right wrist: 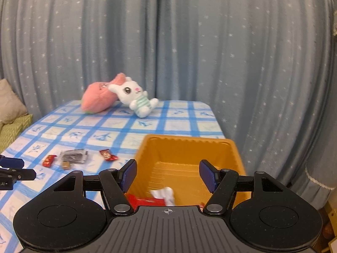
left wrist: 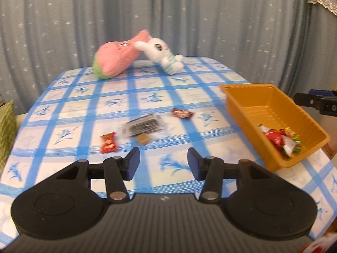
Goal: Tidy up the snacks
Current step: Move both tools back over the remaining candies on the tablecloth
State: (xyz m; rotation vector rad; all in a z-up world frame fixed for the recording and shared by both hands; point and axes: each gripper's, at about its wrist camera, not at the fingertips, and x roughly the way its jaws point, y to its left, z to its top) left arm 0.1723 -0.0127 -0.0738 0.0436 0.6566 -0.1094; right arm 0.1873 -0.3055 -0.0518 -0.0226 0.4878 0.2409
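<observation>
Four light, crinkly snacks [left wrist: 108, 145] lie on the counter [left wrist: 63, 113], left of the bin [left wrist: 273, 113]. Both grippers, left [left wrist: 163, 162] and right [right wrist: 168, 174], gape empty; pinch each wrapper's middle.

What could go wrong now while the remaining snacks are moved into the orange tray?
1. The orange tray sits near the table's right edge; a push from the right claw might slide it off.
2. The small brown candy lies against the silver packet; the open left claw may catch both.

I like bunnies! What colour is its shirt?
The bunny wears green-and-white stripes, clearest in the right wrist view.
</observation>
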